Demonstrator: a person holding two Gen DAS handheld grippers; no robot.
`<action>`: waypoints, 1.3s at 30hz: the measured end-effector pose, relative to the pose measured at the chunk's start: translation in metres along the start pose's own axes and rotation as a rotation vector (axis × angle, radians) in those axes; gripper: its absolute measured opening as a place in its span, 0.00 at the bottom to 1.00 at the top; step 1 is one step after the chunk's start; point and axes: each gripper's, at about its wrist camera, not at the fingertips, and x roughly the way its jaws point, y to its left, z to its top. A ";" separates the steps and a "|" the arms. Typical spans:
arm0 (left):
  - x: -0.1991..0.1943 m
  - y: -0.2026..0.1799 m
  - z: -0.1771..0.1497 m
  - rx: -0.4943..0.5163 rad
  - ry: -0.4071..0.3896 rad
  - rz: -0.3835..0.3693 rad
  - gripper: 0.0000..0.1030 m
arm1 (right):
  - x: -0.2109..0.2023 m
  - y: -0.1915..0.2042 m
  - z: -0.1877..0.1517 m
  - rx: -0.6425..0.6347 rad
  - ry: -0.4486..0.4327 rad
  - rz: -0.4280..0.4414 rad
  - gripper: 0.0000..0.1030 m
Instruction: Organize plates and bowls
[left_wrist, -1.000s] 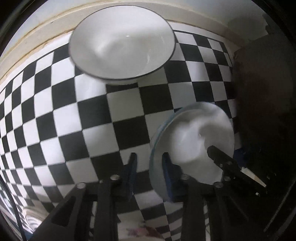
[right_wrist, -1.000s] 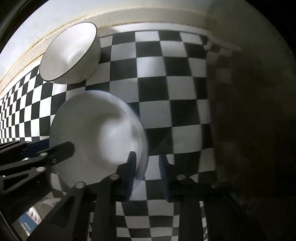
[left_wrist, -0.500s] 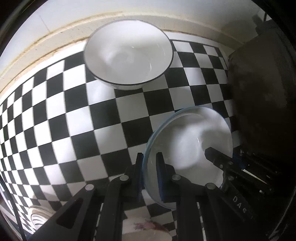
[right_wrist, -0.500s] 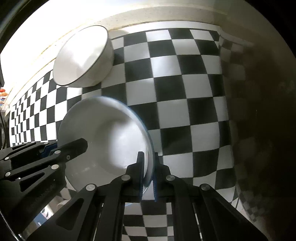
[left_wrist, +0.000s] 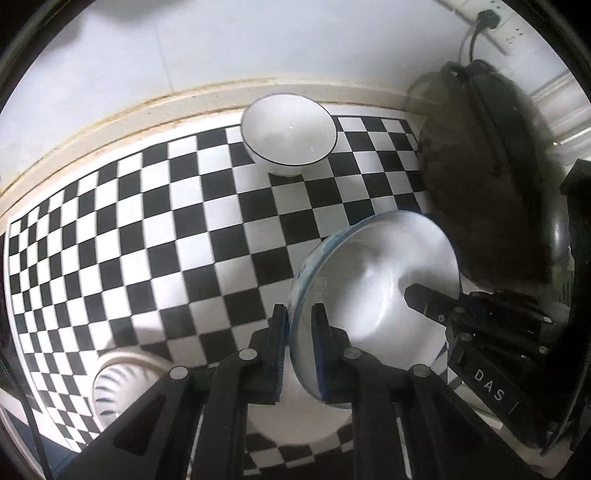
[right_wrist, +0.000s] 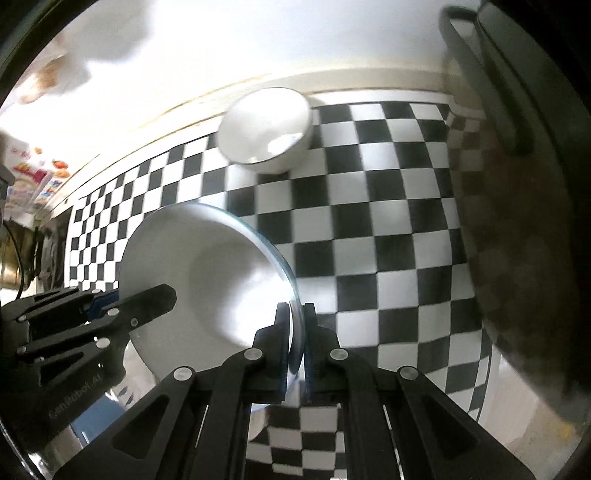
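A white bowl with a blue rim (left_wrist: 376, 280) hangs above the checkered cloth, held from both sides. My left gripper (left_wrist: 298, 325) is shut on its left rim, and my right gripper (right_wrist: 295, 325) is shut on its right rim (right_wrist: 284, 266). Each view shows the other gripper's fingers at the far edge of the bowl (right_wrist: 207, 266). A second white bowl with a thin dark rim (left_wrist: 290, 133) stands upright on the cloth near the back wall, also seen as the dark-rimmed bowl (right_wrist: 264, 129) in the right wrist view.
A black-and-white checkered cloth (left_wrist: 147, 236) covers the table. A ribbed white dish (left_wrist: 114, 387) sits at the near left. A dark bulky appliance (left_wrist: 491, 192) stands at the right, with a wall socket and cord (left_wrist: 484, 22) above it.
Both grippers closed onto the blue-rimmed bowl's rim and rose with it off the cloth. The dark-rimmed bowl now looks smaller and farther away.
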 end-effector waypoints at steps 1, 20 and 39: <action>-0.007 0.002 -0.006 -0.001 -0.009 -0.004 0.11 | -0.003 0.003 -0.004 -0.005 -0.003 0.004 0.08; 0.016 0.021 -0.084 0.005 0.092 0.010 0.11 | 0.006 0.037 -0.089 -0.031 0.072 0.052 0.08; 0.075 0.030 -0.095 0.001 0.204 0.075 0.11 | 0.071 0.022 -0.113 0.018 0.194 0.082 0.13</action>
